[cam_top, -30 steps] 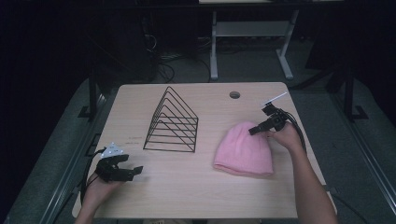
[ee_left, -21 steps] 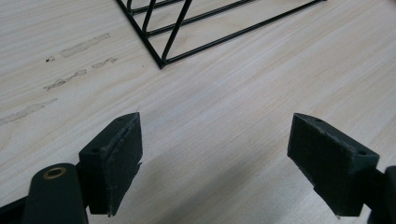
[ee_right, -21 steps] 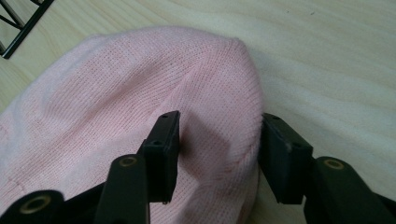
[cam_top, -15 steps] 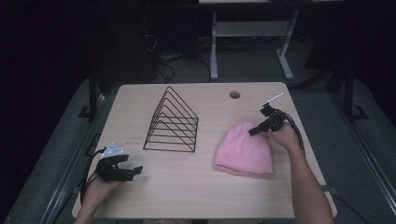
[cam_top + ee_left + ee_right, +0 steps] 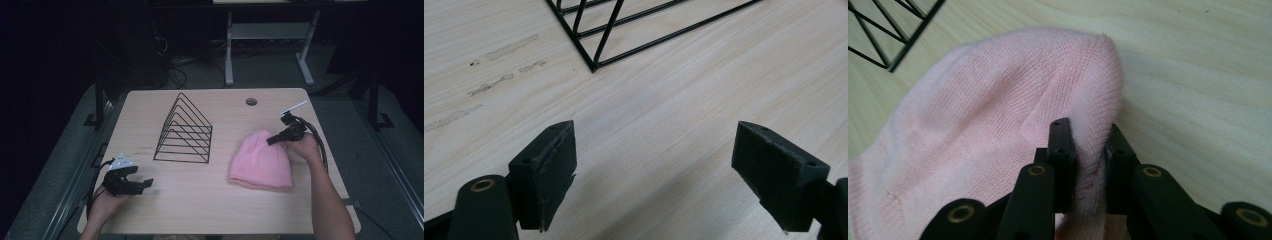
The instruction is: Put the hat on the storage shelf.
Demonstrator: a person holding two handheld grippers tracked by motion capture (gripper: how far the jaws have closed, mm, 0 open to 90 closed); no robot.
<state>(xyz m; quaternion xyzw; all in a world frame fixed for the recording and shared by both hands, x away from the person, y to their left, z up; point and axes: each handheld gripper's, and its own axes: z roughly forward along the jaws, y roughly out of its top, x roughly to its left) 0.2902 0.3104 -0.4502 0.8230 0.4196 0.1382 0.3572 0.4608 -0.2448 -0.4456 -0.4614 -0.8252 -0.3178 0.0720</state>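
A pink knitted hat [image 5: 261,160] lies flat on the right half of the wooden table [image 5: 220,210]. My right gripper [image 5: 272,140] rests at the hat's far right edge; its jaws have just been closing and now pinch a fold of the pink hat [image 5: 998,125] between the pads, as the right gripper [image 5: 1090,145] view shows close up. My left gripper [image 5: 145,184] sits at the table's near left corner, held low over bare wood. In its own view the left gripper [image 5: 654,165] stands wide open with nothing between its fingers.
A black wire rack [image 5: 186,130], triangular in shape, stands on the middle of the table, left of the hat; its corner [image 5: 594,65] lies ahead of the left gripper. A round cable hole [image 5: 251,102] sits near the far edge. Dark floor and desk legs surround the table.
The right gripper's jaws have closed on the hat's edge. Both hands stay where they were, and the hat and rack have not shifted.
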